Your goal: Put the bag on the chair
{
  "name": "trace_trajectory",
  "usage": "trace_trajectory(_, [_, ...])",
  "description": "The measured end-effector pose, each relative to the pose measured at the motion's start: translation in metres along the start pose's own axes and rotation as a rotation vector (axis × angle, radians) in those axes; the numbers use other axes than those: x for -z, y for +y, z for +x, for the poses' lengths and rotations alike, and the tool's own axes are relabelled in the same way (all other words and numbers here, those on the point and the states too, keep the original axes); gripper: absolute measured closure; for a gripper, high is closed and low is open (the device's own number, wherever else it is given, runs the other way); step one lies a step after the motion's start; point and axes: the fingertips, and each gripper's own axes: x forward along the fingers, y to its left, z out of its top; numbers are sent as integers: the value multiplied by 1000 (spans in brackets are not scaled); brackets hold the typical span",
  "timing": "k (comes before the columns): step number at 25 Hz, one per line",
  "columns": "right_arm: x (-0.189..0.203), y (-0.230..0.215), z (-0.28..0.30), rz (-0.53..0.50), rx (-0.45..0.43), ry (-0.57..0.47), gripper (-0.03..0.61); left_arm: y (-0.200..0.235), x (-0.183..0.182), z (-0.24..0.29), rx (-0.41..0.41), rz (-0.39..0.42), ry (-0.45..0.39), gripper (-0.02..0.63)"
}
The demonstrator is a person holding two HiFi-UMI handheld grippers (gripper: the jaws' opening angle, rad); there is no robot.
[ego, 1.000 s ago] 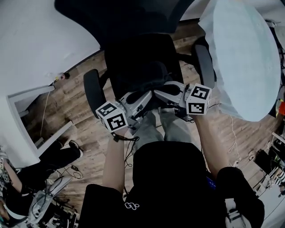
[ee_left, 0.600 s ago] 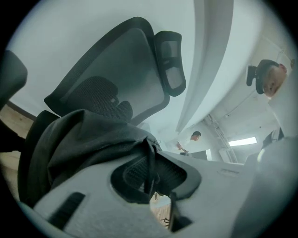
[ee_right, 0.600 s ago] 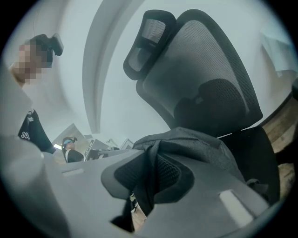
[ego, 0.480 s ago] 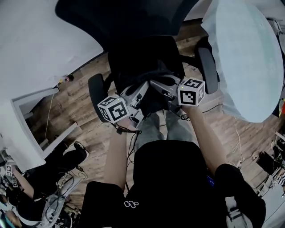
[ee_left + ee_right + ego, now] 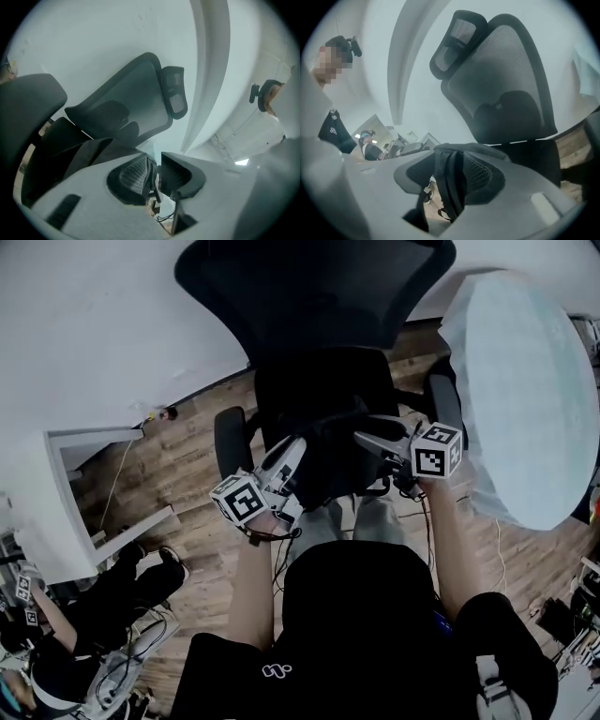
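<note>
Left tool [image 5: 157, 171] and right tool [image 5: 449, 173]: jaws just opened, both released. Black strap [image 5: 453, 199] hangs loose between right jaws. Bag [image 5: 337, 460] rests at front edge of chair [image 5: 314, 296] seat. Likely soft, floppy, light; best hold is strap or top seam.

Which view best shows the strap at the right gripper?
The right gripper view: the black strap hangs between the right gripper's jaws, which have just been opening. The head view shows only the bag on the chair; the left gripper view misses it.
</note>
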Motion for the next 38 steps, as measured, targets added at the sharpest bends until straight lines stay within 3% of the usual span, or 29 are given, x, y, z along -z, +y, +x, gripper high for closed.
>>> trace_trajectory(4, [-36,-3,-35,-29,67,-141,423,-20,-5,-13,12,16,-75,552])
trace_trajectory(7, [-67,17,-43,-124,94,-264,504,-38,-13,-6,-2,99,-95,595])
trace_trajectory(8, [-77,26,-40,-151,90,-293,568,-40,-20,-2,-22,132,-99,607])
trace_trajectory(9, [-85,37,-34,-171,71,-313,572,-42,-29,0,-47,166,-106,615])
trace_trajectory(13, [-116,85,-11,-269,12,-353,572,-70,-75,12,-96,343,-153,621])
trace_trajectory(17, [-153,100,3,-378,135,-403,572,-111,-106,28,-159,578,-189,621])
trace_trajectory(20, [-171,102,9,-390,227,-426,572,-118,-111,32,-288,733,-181,621])
trace_trajectory(23, [-173,98,5,-377,285,-450,572,-111,-107,23,-399,722,-193,621])
trace_trajectory(27, [-177,88,-1,-346,320,-455,571,-100,-106,10,-437,731,-167,620])
trace_trajectory(38, [-148,99,39,-406,285,-327,571,-67,-107,-14,-448,604,-166,620])
